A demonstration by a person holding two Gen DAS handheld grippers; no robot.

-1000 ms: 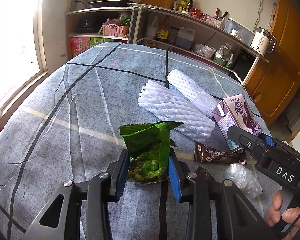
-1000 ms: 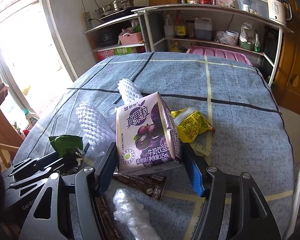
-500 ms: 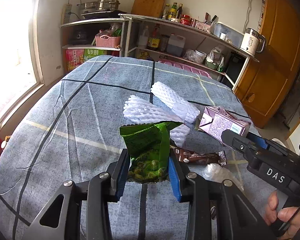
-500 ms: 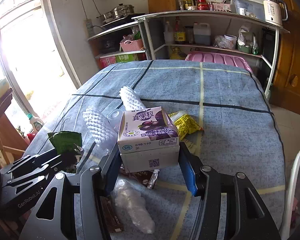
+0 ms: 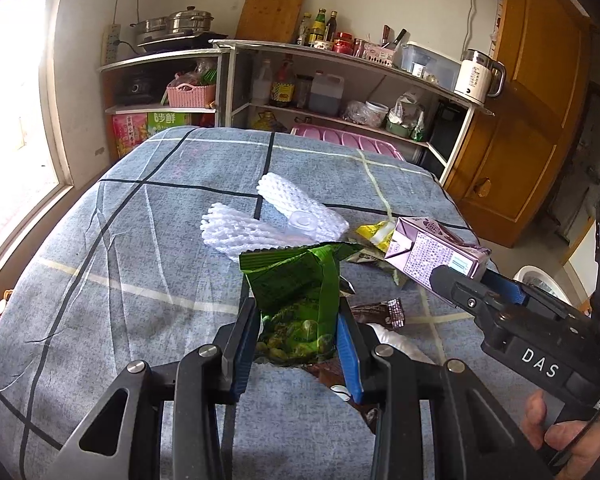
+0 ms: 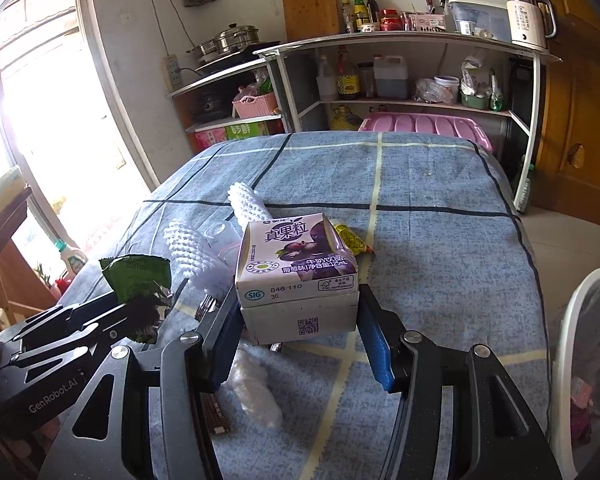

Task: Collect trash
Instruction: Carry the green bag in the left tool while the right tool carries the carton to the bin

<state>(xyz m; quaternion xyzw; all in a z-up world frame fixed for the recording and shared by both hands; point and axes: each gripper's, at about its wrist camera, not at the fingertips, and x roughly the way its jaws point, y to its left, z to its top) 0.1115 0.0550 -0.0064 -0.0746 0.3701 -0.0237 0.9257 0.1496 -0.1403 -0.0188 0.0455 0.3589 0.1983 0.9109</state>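
presently, left wrist view: left gripper (image 5: 298, 340), jaws narrow, blue pads clamped on the lower part of a green snack bag (image 5: 300, 300) — torn top edge standing up, green pieces visible through its clear window, bag lifted clear of the table (image 5: 120, 260). table covered in a grey-blue cloth with dark and pale lines. on the cloth beyond the bag: two white foam nets (image 5: 276, 220) lying crossed, a small clear plastic cup (image 5: 302, 224) at their junction; a yellow wrapper (image 5: 374, 232) to the right of them; a brown wrapper (image 5: 380, 312) just right of the pads. right gripper (image 5: 460, 284) enters from the right edge, holding a purple drink carton (image 5: 436, 250) tilted in the air; a person's hand (image 5: 560, 436) on its handle at bottom right.

right wrist view: right gripper (image 6: 296, 340), jaws at a middling width, having just closed in over the last second, pads pressed on both sides of the purple drink carton (image 6: 296, 276), its grey base end facing the camera, lifted off the cloth. below it: a crumpled clear plastic bag (image 6: 256, 388) and a brown wrapper (image 6: 214, 412). foam nets (image 6: 204, 256) and yellow wrapper (image 6: 350, 238) lie behind the carton. left gripper (image 6: 140, 312) at left edge, green snack bag (image 6: 138, 278) held in it. a white-rimmed bin (image 6: 580, 320) with a liner stands off the table's right side.
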